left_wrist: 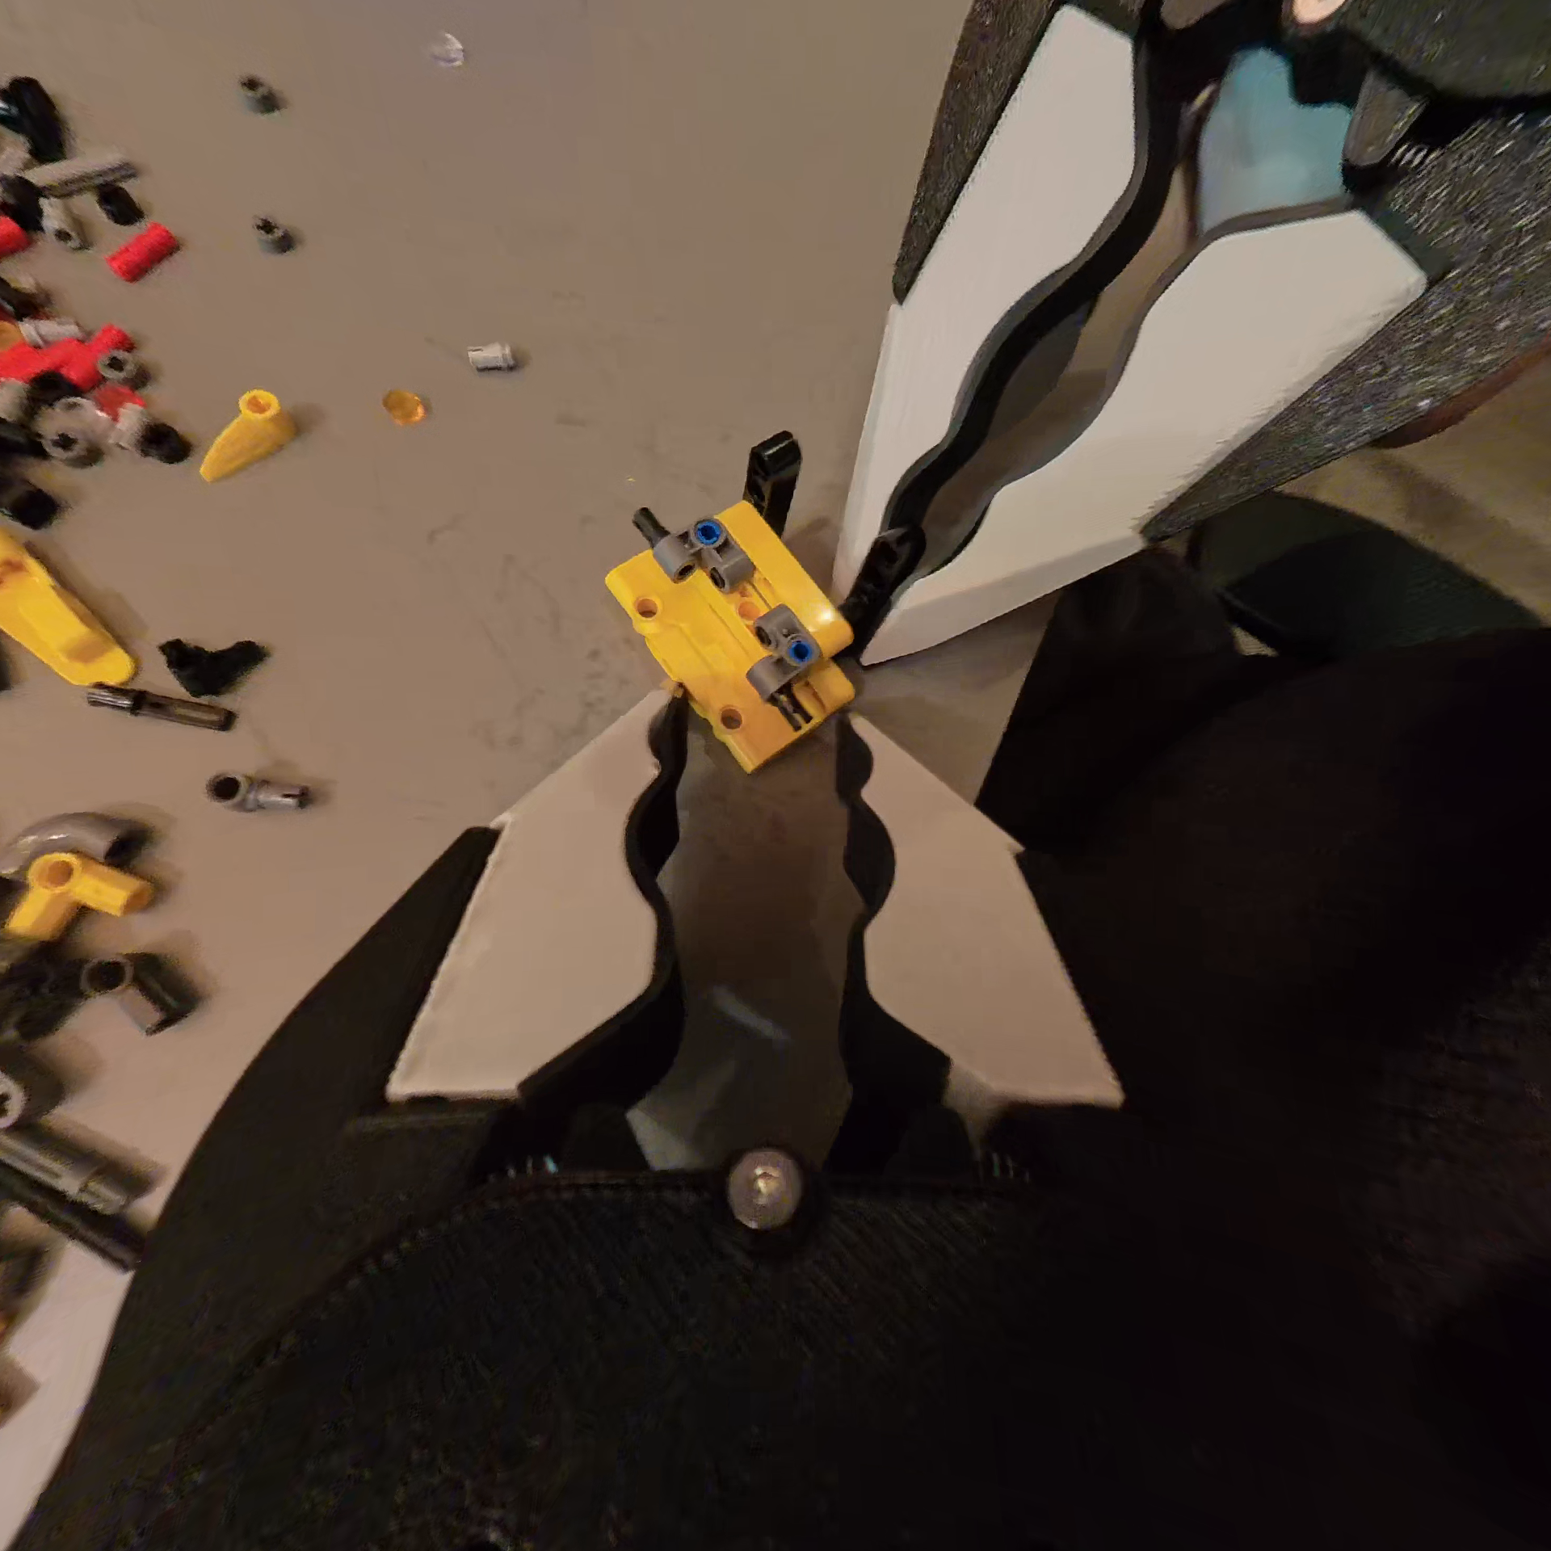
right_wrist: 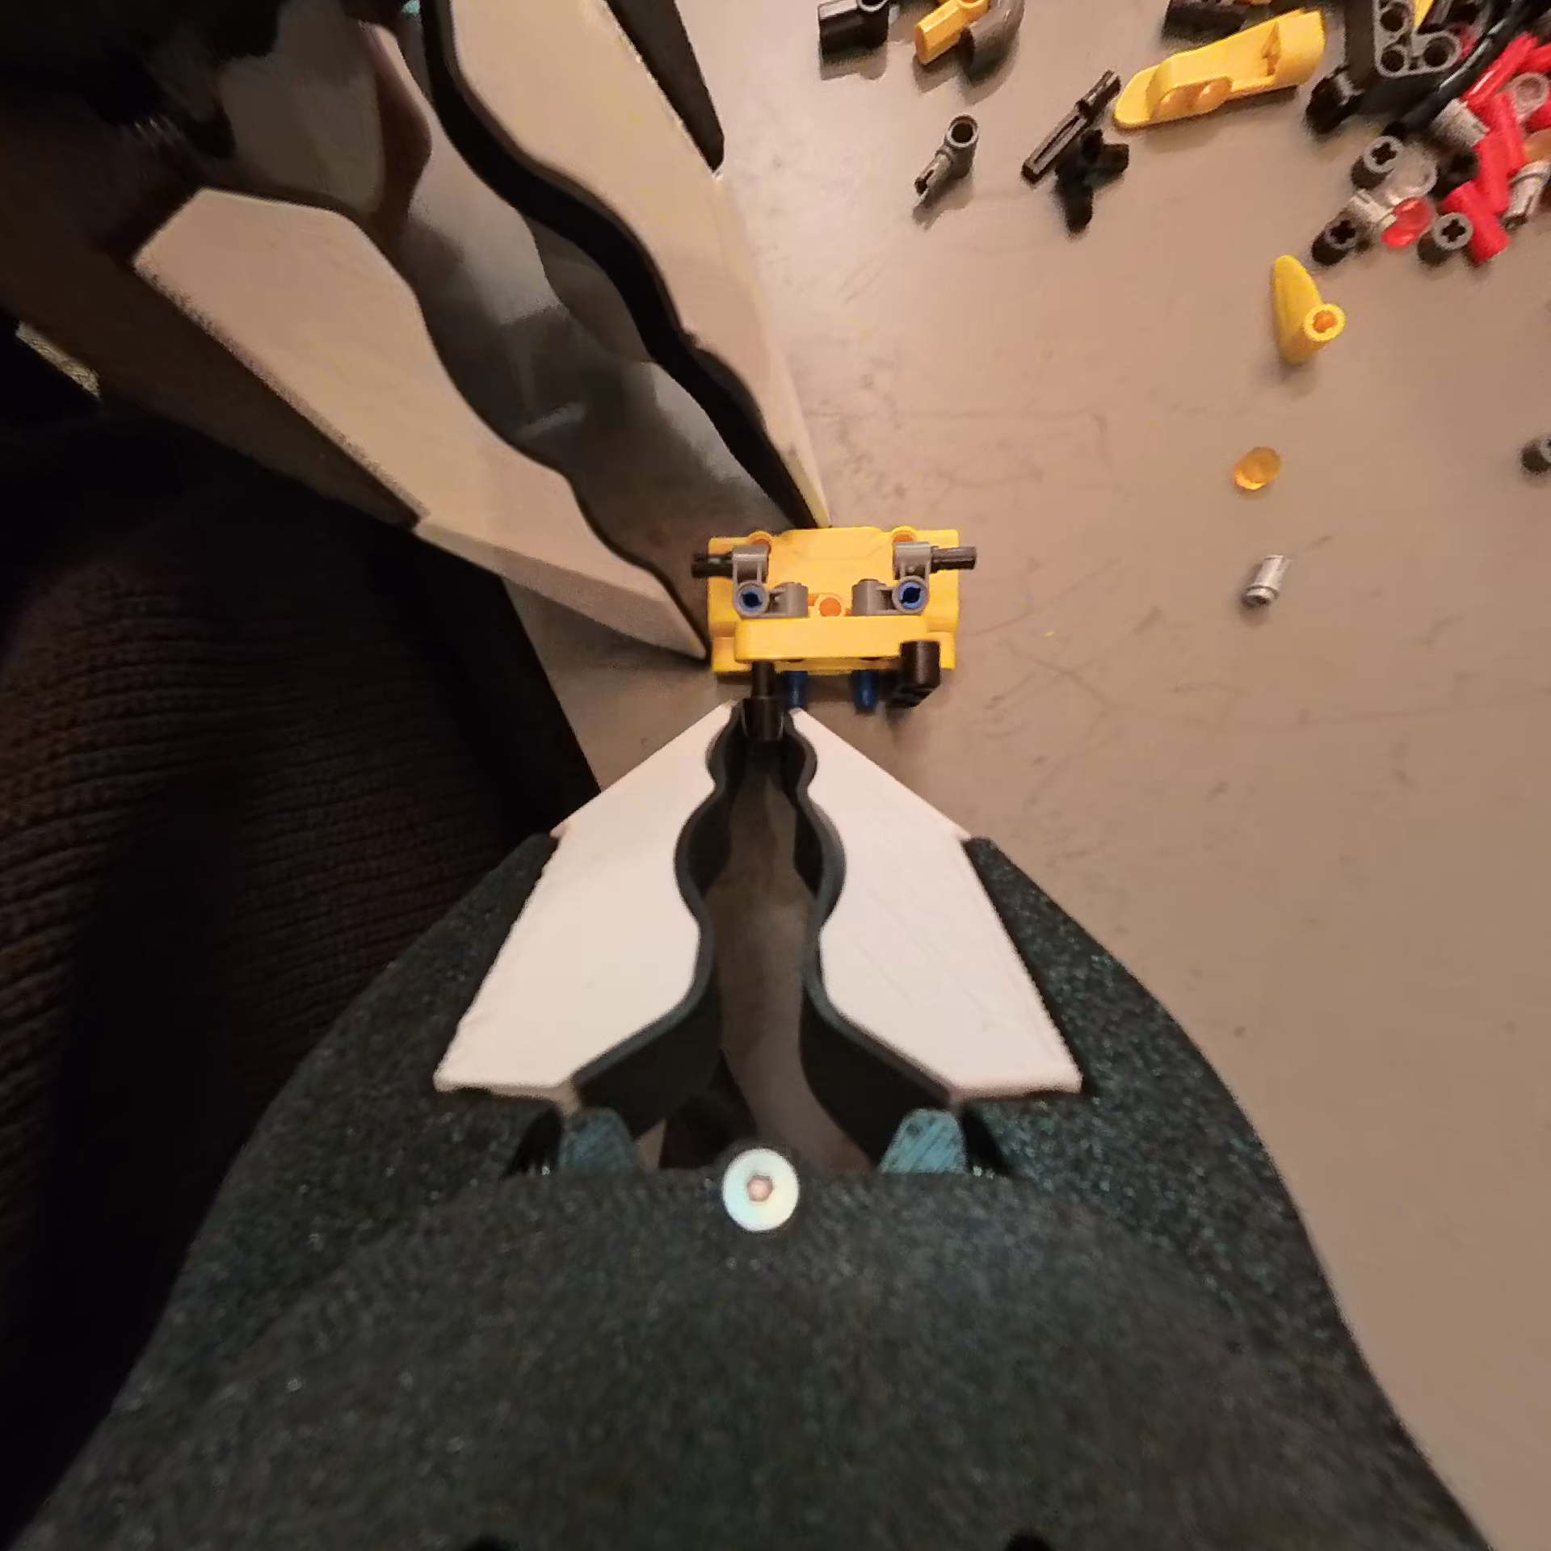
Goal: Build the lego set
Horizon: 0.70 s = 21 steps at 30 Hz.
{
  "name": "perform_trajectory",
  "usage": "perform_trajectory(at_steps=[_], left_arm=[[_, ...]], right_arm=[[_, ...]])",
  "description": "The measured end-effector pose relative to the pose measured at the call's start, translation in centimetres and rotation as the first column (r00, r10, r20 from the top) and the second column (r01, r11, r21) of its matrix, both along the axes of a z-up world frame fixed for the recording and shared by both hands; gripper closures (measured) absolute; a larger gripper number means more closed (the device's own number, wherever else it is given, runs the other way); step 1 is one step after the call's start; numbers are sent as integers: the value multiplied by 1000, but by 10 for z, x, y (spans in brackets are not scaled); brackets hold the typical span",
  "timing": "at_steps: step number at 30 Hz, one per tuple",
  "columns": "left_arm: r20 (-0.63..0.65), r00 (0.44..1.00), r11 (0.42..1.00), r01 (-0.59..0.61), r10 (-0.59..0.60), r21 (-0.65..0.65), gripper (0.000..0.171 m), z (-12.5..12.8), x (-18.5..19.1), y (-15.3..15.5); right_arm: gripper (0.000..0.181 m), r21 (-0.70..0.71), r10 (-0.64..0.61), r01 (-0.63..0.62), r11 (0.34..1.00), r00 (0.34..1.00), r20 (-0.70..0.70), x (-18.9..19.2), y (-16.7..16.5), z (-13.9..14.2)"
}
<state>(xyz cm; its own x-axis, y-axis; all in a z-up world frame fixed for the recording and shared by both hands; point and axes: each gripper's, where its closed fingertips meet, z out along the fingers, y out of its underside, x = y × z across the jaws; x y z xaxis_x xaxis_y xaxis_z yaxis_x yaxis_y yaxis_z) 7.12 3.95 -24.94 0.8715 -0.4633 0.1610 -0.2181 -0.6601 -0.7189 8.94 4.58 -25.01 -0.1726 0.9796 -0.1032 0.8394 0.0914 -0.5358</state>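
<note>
A small yellow brick assembly (left_wrist: 713,625) with grey connectors, blue pins and black pins is held over the grey table (left_wrist: 587,210). My left gripper (left_wrist: 759,722) is shut on its near end. My right gripper (left_wrist: 869,617) comes in from the upper right and is shut on a black piece (left_wrist: 885,558) sticking out of the assembly's side. In the right wrist view the right gripper (right_wrist: 762,713) pinches that black piece (right_wrist: 764,701) under the yellow assembly (right_wrist: 831,625). The left gripper's fingers (right_wrist: 545,537) clamp the assembly from the upper left.
Loose black, red, grey and yellow building parts (left_wrist: 67,361) lie at the table's left. A yellow cone (left_wrist: 248,432), an orange stud (left_wrist: 404,406) and a grey pin (left_wrist: 491,357) lie nearer. Dark knit fabric (left_wrist: 1259,923) fills the right. The grippers are tip to tip, or close to it.
</note>
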Motion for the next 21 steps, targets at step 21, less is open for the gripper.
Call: perform_trajectory(at_steps=[21], left_arm=[[-158, 987, 995, 28, -13, 92, 137, -2, -2, -1]], right_arm=[[176, 132, -19, 5, 991, 994, 109, -2, 0, -1]])
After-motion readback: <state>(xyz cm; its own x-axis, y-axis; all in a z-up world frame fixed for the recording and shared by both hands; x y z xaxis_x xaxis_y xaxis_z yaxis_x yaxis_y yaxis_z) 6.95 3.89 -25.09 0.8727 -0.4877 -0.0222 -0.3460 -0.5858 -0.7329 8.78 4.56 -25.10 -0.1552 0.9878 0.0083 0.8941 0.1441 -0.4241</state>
